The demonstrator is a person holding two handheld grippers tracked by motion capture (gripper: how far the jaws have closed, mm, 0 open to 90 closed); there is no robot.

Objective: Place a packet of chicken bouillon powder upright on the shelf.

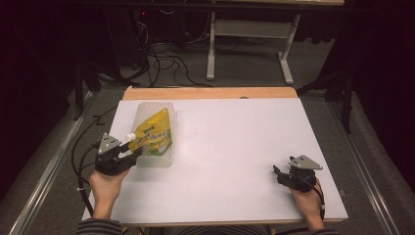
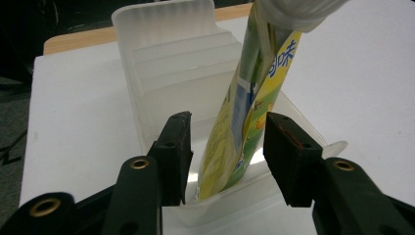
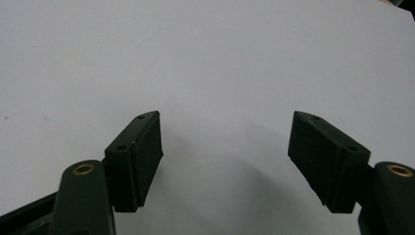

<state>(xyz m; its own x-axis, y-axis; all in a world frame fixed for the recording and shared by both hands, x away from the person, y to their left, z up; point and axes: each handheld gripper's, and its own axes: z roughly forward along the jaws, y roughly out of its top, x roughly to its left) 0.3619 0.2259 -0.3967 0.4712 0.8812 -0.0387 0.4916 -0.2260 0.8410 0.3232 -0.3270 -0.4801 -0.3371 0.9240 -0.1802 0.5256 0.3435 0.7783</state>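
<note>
left gripper [image 2: 226, 156] jaws open around yellow pouch [image 2: 247, 117] in clear bin [image 2: 161, 63], right gripper [image 3: 225, 161] jaws open over white table [image 3: 205, 58]

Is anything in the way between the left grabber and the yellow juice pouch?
Nothing visible. The left gripper is open with its jaws on either side of the yellow pouch, which stands tilted in the clear plastic rack. Only the rack's low front rim sits below the jaws.

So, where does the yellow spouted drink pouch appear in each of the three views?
High view: the yellow spouted drink pouch leans in the clear plastic tray, upper left of the table.
Left gripper view: centre, between the open jaws of the left hand-held gripper.
Right gripper view: I cannot place it there.
Shared landmark: the white tabletop.
</note>
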